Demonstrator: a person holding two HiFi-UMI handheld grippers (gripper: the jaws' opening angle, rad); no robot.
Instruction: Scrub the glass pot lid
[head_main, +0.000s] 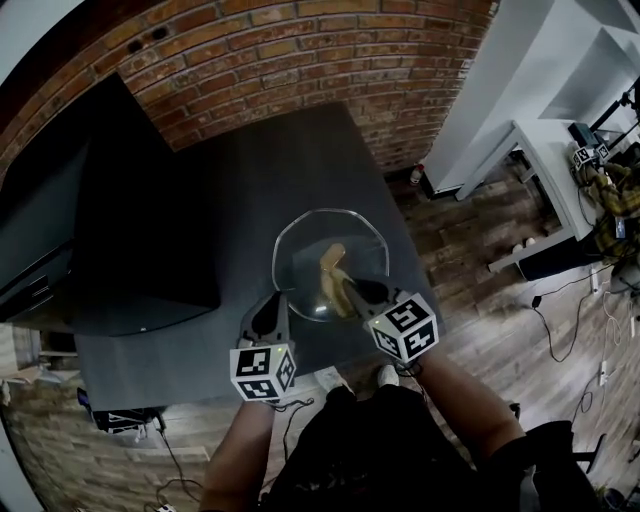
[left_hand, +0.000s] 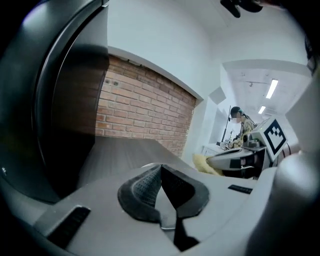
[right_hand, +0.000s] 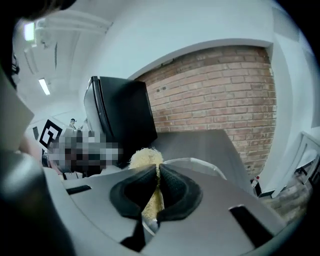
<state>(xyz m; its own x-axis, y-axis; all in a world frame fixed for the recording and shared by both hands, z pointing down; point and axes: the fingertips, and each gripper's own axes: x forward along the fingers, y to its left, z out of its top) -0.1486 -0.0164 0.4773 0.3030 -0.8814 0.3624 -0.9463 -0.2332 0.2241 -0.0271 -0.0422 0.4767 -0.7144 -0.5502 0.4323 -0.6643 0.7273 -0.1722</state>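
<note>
left tongs pinch glass lid, right tongs hold scrubber.

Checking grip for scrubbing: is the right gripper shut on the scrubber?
Shut: right gripper pinches the yellow scrubber between its jaws, over the glass pot lid.

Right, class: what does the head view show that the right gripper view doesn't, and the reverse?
Only the head view: the whole outline of the glass pot lid, with the left gripper at its near rim and the right gripper reaching over it. Only the right gripper view: the right gripper's jaws shut on the yellow scrubber, seen head-on, plus ceiling lights. Both: lid, scrubber, grey table and brick wall.
</note>
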